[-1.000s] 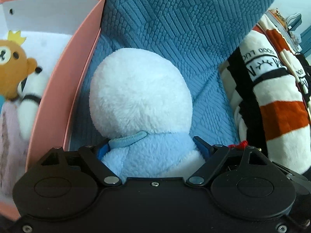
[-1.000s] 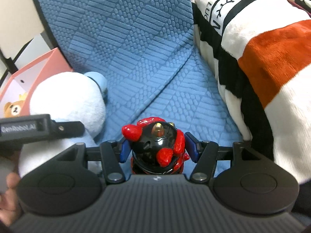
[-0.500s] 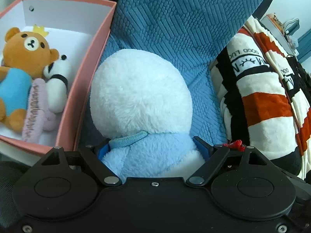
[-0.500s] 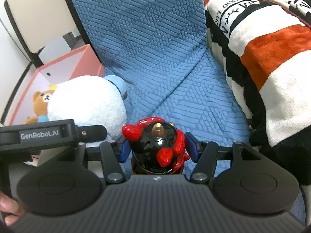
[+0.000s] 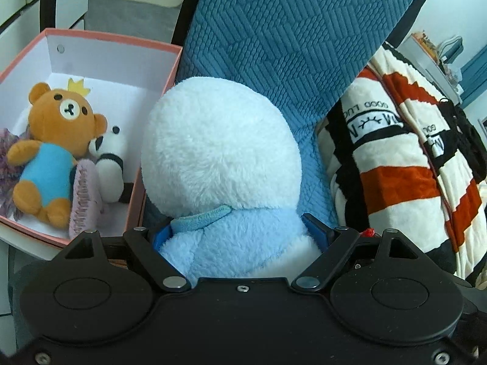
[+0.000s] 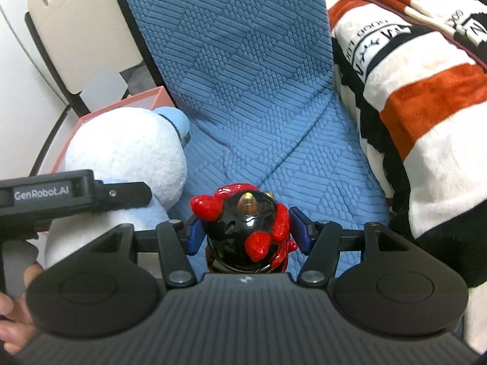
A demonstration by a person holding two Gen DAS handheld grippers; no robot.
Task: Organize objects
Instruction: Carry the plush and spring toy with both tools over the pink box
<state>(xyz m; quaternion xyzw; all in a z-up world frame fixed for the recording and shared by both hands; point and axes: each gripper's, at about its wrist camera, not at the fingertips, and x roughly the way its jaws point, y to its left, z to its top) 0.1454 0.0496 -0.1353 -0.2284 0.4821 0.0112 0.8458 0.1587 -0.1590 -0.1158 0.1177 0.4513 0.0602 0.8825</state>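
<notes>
My left gripper (image 5: 240, 231) is shut on a white and light-blue plush toy (image 5: 222, 152), held above the blue sofa seat, just right of the pink box (image 5: 158, 140). The box holds a brown bear (image 5: 51, 149), a small panda (image 5: 111, 164) and a pink fuzzy item (image 5: 83, 200). My right gripper (image 6: 246, 231) is shut on a black and red figurine (image 6: 246, 228), held above the sofa seat. The plush (image 6: 127, 164) and the left gripper's body (image 6: 73, 194) show at the left of the right wrist view.
A blue textured sofa cover (image 6: 243, 91) fills the middle. A folded orange, white and black striped blanket (image 5: 404, 167) lies on the right; it also shows in the right wrist view (image 6: 426, 106). A beige chair back (image 6: 82, 30) stands behind the box.
Both grippers have pulled back and up with their toys. The pink box has moved further into view, showing the bear and panda inside.
</notes>
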